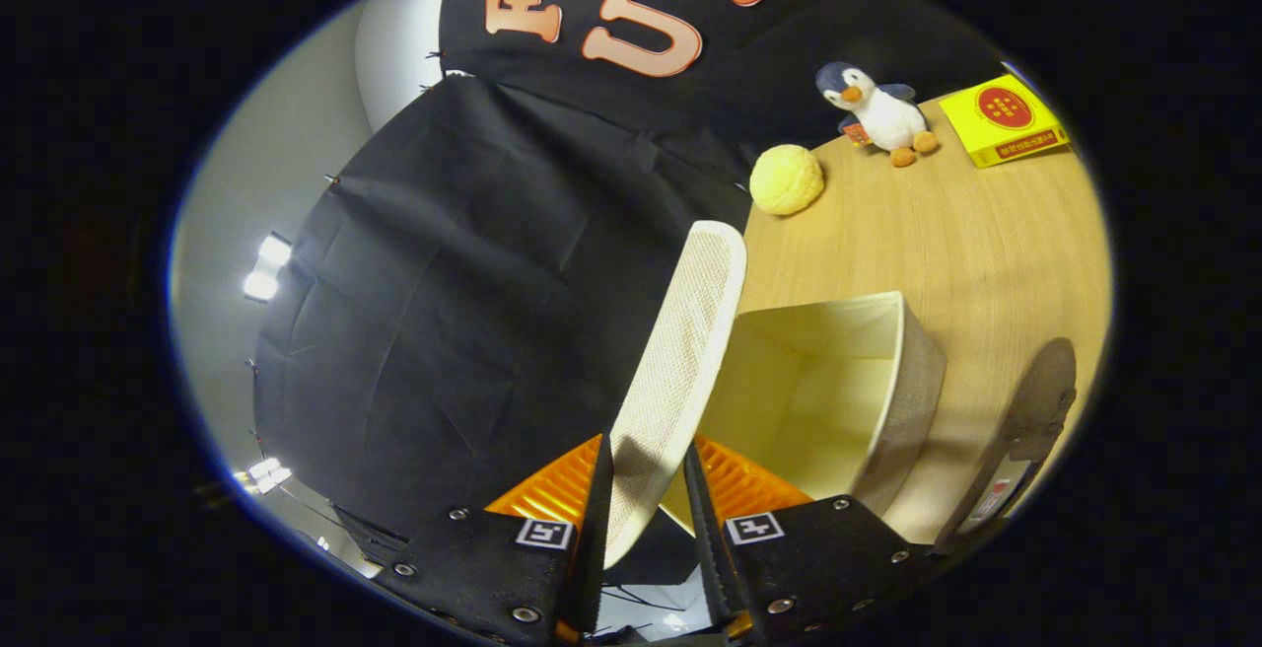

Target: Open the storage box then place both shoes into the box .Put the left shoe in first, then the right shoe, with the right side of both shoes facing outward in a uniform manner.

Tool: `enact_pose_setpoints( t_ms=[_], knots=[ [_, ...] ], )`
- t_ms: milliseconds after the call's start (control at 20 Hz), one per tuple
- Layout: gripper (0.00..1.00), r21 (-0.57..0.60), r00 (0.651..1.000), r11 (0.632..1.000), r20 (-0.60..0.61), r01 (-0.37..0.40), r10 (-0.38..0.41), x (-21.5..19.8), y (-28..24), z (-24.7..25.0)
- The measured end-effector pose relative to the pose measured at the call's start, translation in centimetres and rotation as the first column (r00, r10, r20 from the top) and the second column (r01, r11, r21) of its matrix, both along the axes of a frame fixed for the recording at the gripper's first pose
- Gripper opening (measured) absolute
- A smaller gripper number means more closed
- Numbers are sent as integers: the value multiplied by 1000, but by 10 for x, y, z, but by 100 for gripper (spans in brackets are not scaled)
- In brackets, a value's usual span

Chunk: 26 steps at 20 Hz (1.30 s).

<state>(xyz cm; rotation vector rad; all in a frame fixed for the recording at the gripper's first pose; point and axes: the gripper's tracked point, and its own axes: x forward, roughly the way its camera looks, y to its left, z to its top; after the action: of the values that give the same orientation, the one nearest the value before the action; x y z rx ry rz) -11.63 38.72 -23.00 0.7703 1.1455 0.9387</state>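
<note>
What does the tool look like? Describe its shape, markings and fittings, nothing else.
The tool has two flat, tapering fingers with ribbed outer faces, mounted on blocky carriers studded with round metal screws. Each carrier bears a square black-and-white marker. Its fingers pinch the box's lid.

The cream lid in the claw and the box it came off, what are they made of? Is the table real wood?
The cream lid, gripped by the claw, looks like woven fabric: its surface shows a fine mesh. The open cream box seems fabric-covered too. The tan table has wood grain, possibly laminate.
</note>
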Motion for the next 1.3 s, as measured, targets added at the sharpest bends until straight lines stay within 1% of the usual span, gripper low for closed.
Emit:
enact_pose_setpoints(
  t_ms=[50, 200, 250, 350, 500, 700, 950, 1000, 1100, 1200, 1250, 1300],
  knots=[
    [37, 10, 1000, 1000, 2, -4, 4, 2, 9, 7],
    [28, 40, 1000, 999, 5, -12, 12, 4, 40, 29],
    [21, 44, 1000, 999, 4, -18, 18, 5, 51, 34],
    [17, 33, 999, 999, 10, -43, 42, 5, 75, 41],
    [17, -13, 994, 995, 60, -96, 97, 0, 113, 44],
    [20, -73, 984, 987, 88, -146, 152, -2, 163, 32],
    [21, -144, 987, 979, 55, -143, 153, -3, 215, 10],
    [23, -164, 987, 976, 55, -143, 153, -3, 224, 6],
    [40, -195, 986, 971, 67, -140, 155, -1, 227, -3],
    [57, -226, 985, 966, 88, -123, 146, 4, 217, -6],
    [64, -247, 985, 963, 104, -111, 140, 7, 209, -8],
    [67, -272, 984, 958, 123, -93, 130, 10, 196, -10]
  ],
)
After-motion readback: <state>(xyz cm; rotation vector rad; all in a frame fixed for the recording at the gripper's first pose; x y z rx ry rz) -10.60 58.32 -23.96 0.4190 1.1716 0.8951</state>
